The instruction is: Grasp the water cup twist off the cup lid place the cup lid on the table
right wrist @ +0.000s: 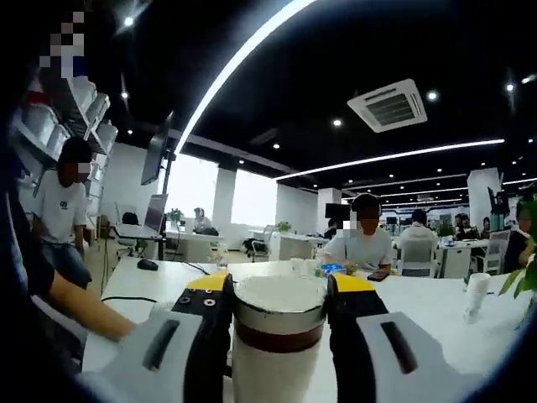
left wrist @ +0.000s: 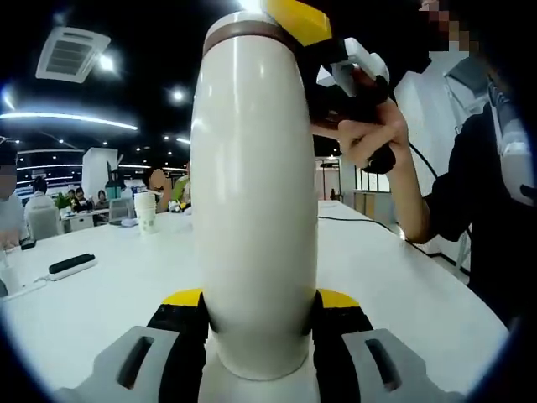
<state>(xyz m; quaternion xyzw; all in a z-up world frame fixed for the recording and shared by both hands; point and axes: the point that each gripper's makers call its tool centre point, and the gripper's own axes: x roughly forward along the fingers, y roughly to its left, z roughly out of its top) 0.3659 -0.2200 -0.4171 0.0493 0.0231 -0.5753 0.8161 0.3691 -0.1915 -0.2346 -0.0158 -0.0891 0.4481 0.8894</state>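
A tall white water cup (left wrist: 252, 210) stands upright on the white table (left wrist: 101, 311), its body clamped low down between the black, yellow-tipped jaws of my left gripper (left wrist: 258, 304). At its top, a brown band marks the lid (left wrist: 247, 29). My right gripper (left wrist: 302, 21) comes in from the upper right, held by a person's hand (left wrist: 373, 134), and sits on that lid. From the right gripper view, the lid (right wrist: 278, 312) with its white top and brown band lies between the jaws of my right gripper (right wrist: 279, 290), which is shut on it.
A paper cup (left wrist: 146, 212) and a black remote-like device (left wrist: 71, 264) lie on the table to the left. A cable (left wrist: 361, 220) runs along the right side near the person's dark sleeve (left wrist: 470, 193). Seated people and another paper cup (right wrist: 476, 294) are farther off.
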